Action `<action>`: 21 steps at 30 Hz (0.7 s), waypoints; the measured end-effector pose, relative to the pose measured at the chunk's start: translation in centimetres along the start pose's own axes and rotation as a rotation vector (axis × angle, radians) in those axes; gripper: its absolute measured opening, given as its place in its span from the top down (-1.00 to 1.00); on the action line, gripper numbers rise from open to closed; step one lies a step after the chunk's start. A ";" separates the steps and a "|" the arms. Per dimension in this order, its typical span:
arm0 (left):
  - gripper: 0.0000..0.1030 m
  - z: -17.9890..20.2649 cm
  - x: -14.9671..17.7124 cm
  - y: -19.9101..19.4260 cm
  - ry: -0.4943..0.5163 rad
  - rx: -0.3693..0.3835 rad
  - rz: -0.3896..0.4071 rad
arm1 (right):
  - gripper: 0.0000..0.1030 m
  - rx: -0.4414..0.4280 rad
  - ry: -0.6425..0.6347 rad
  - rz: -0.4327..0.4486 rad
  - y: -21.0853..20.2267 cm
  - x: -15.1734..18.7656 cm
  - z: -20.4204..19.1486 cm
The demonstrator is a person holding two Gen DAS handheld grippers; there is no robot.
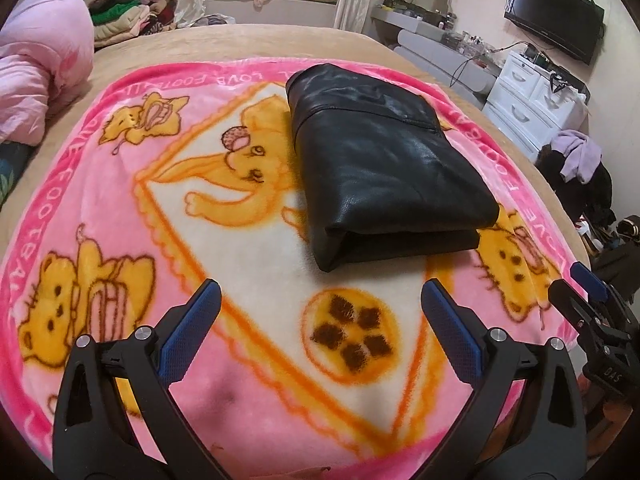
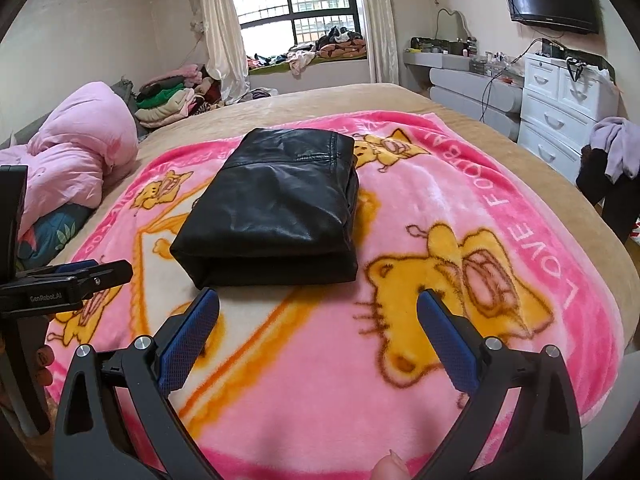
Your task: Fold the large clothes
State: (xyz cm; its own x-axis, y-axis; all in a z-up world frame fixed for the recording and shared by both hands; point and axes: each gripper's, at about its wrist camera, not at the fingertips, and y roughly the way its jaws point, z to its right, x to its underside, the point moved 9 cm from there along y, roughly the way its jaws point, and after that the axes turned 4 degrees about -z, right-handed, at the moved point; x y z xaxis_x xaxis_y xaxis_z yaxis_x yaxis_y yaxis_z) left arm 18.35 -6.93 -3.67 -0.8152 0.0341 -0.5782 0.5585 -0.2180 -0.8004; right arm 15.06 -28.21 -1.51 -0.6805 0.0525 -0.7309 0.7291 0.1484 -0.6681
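A black leather garment (image 1: pixel 384 164) lies folded into a thick rectangle on the pink cartoon blanket (image 1: pixel 120 208). In the right wrist view the same folded garment (image 2: pixel 276 208) sits just beyond my fingers. My left gripper (image 1: pixel 322 296) hovers open over the blanket, short of the garment's near edge, with nothing between its blue pads. My right gripper (image 2: pixel 318 304) is open too, close to the garment's near fold and not touching it. The right gripper (image 1: pixel 576 292) also shows at the right edge of the left wrist view, and the left gripper (image 2: pixel 88 272) at the left edge of the right wrist view.
The blanket (image 2: pixel 480 240) covers a tan bed (image 2: pixel 360 98). A pink duvet (image 2: pixel 72 160) is bunched at the left. Stacked clothes (image 2: pixel 168 100) lie at the far left corner. White drawers (image 2: pixel 560 108) and a clothes-draped chair (image 2: pixel 608 168) stand to the right. A fingertip (image 2: pixel 388 468) shows at the bottom.
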 end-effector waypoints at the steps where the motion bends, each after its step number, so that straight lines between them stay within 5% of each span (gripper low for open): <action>1: -0.82 0.0 0.0 0.0 0.002 0.001 -0.002 | -0.91 0.000 0.002 0.001 0.0 0.0 0.0; 21: -0.82 -0.3 0.1 0.2 -0.003 -0.009 -0.009 | -0.91 -0.002 0.000 -0.001 0.0 0.0 0.0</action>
State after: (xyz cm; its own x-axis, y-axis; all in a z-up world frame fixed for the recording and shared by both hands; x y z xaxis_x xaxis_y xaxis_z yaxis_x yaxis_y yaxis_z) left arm 18.45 -6.64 -3.94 -0.8208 0.0332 -0.5702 0.5523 -0.2089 -0.8071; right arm 15.03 -28.21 -1.53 -0.6811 0.0521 -0.7303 0.7283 0.1502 -0.6685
